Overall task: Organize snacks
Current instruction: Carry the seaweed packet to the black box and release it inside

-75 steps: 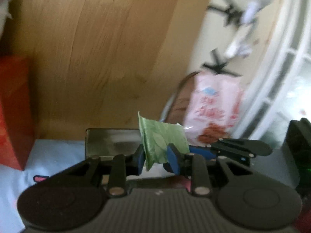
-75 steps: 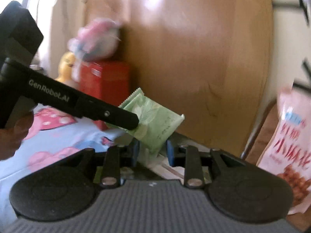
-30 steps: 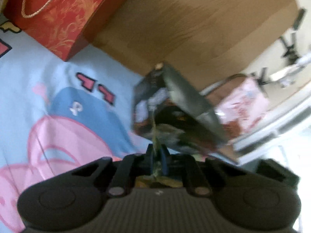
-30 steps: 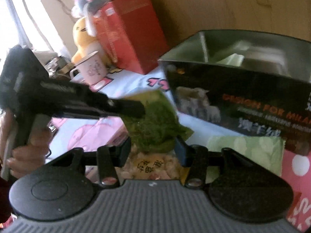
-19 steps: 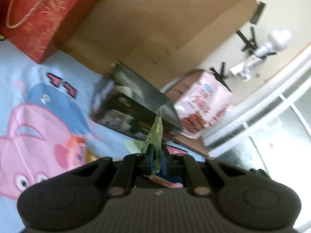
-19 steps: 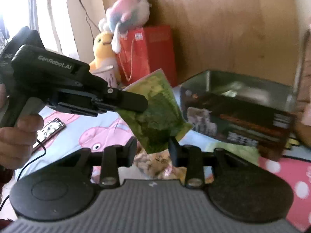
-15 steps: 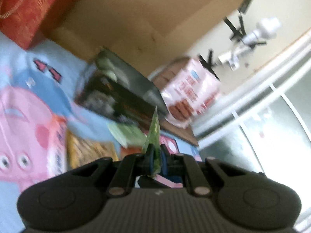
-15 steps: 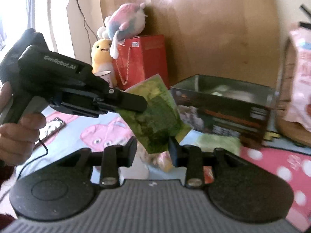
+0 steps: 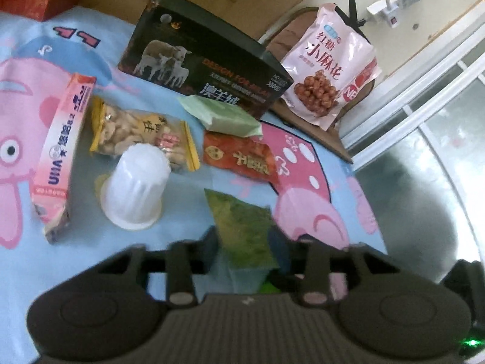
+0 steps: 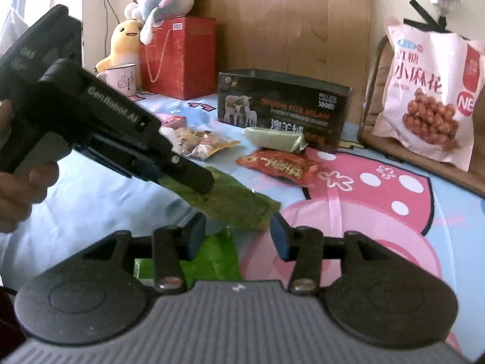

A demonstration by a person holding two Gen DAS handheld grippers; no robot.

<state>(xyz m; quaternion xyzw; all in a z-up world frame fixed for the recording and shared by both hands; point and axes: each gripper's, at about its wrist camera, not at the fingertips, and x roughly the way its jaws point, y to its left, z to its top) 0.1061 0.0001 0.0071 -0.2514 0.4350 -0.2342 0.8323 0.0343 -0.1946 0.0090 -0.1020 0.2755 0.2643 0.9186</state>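
Left gripper (image 9: pixel 245 239) sat low over the cloth-covered surface (image 9: pixel 188 200), the dark green packet (image 9: pixel 242 227) lying flat-side-up across its gap. The fingers stood wide, roughly a packet's width apart. Whether the pads were pinching its edges or had let go, the blur hid that, so no call.

Seen from the right wrist, that packet (image 10: pixel 239 209) hung off the surface, sloping down from the left gripper's tip into the right gripper (image 10: pixel 238 236). The right gripper's jaws were apart w/ the packet's free end between them, not clamped.

It looked like a handover, or a regrip, near the front edge. To do it well, the right gripper needed to slide further onto the packet, square its pads to the flat faces and shut before the left eased off. A thin foil pack slips, so it needed a bite well in from the edge.

The likely target was the dark box (image 9: pixel 209 57) at the back, open at the top. The pale green pack (image 9: pixel 224 115) touched the box's front, w/ the red pack (image 9: pixel 242 157) just beside it. The white cup (image 9: pixel 135 182) and nut bag (image 9: pixel 136 133) sat to the left.

On pose, the left gripper was pitched down and aimed across toward the right. The right one was level, pointed at the box, w/ the person's hand (image 10: pixel 18 194) on the left gripper's handle.
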